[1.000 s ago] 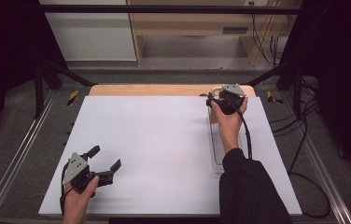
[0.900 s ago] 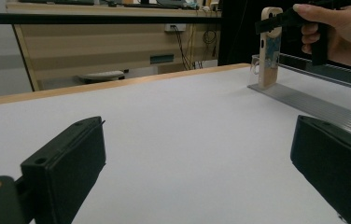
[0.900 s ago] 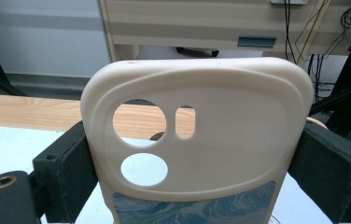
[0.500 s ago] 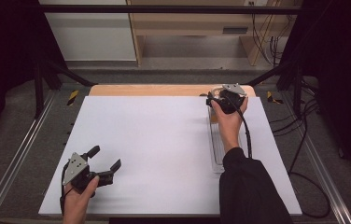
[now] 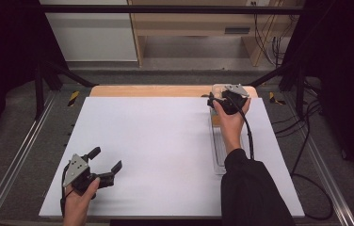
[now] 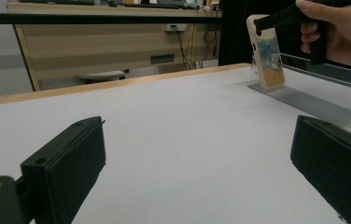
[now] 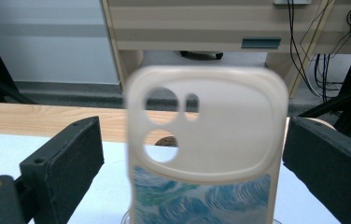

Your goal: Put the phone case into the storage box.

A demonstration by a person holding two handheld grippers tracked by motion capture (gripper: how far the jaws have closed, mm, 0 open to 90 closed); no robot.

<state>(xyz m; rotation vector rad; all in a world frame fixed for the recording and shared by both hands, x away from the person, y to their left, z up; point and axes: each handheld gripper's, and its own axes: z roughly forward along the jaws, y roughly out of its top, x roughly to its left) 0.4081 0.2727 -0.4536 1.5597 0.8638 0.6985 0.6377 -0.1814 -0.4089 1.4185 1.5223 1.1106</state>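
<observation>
My right gripper [image 5: 221, 98] sits at the far right of the white table top [image 5: 165, 141], about one o'clock from the table's centre. Its jaws have just been opening, and they now stand wide on either side of the cream phone case with the blue wave print [image 7: 206, 144]. In the right gripper view there is a gap between each black pad and the case's edges, so I am not clamping it.

The case stands upright, leaning a little, at the far end of the long clear ridged stand [image 5: 218, 150], which runs along the right side of the table from one o'clock back towards my forearm at five o'clock. In the left gripper view the case [image 6: 268, 53] is propped on that stand [image 6: 323, 105], its camera cut-outs at the top. Apart from the case, I see nothing else in the stand's grooves.

I judge the step in hand to be letting go. To do it well, I should keep the jaws spread and draw straight back without brushing either edge, since a nudge could tip the case off its prop.

My left gripper [image 5: 103, 165] rests at seven o'clock, near the front edge, jaws wide, with only bare table between them.
</observation>
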